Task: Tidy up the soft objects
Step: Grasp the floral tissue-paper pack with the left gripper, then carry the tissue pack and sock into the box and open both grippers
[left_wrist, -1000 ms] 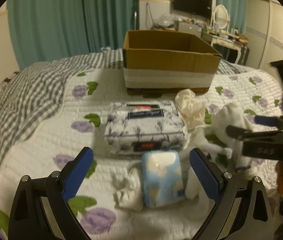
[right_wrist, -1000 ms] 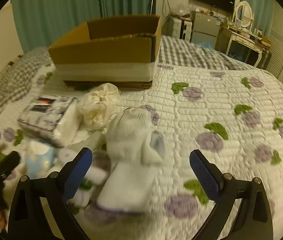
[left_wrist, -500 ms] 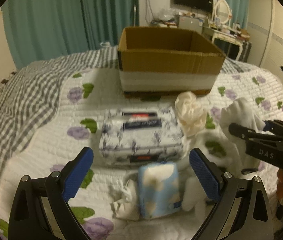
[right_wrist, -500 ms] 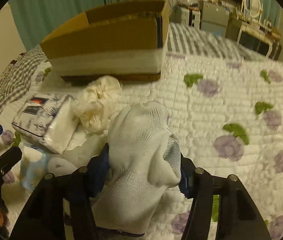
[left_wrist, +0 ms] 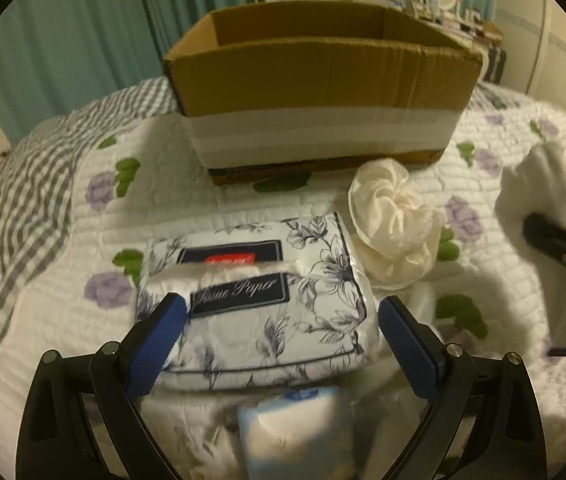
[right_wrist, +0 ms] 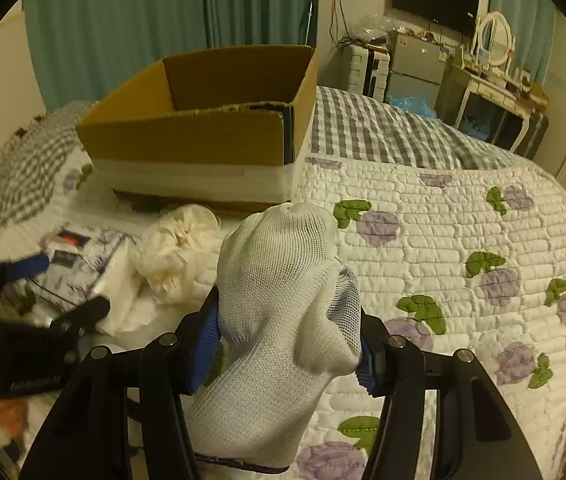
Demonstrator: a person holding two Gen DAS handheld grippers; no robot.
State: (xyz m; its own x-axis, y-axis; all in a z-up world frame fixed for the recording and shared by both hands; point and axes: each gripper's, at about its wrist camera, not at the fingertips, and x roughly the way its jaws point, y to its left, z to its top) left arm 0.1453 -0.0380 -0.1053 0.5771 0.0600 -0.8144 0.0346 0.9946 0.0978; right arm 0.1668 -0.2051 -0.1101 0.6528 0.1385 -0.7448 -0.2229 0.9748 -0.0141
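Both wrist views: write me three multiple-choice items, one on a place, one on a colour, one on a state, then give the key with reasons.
1. Where does the cream scrunchie lie?
A. inside the cardboard box
B. on the quilt, between box and tissue pack
C. on the tissue pack

2. What colour are the gripper pads?
A. blue
B. red
C. yellow

3. What is the right gripper doing?
A. open over the quilt
B. shut on the scrunchie
C. shut on the white sock

Key: B, the scrunchie rests on quilt before the box; A, both pads show blue; C, the sock is pinched between the fingers, while the left gripper is open.
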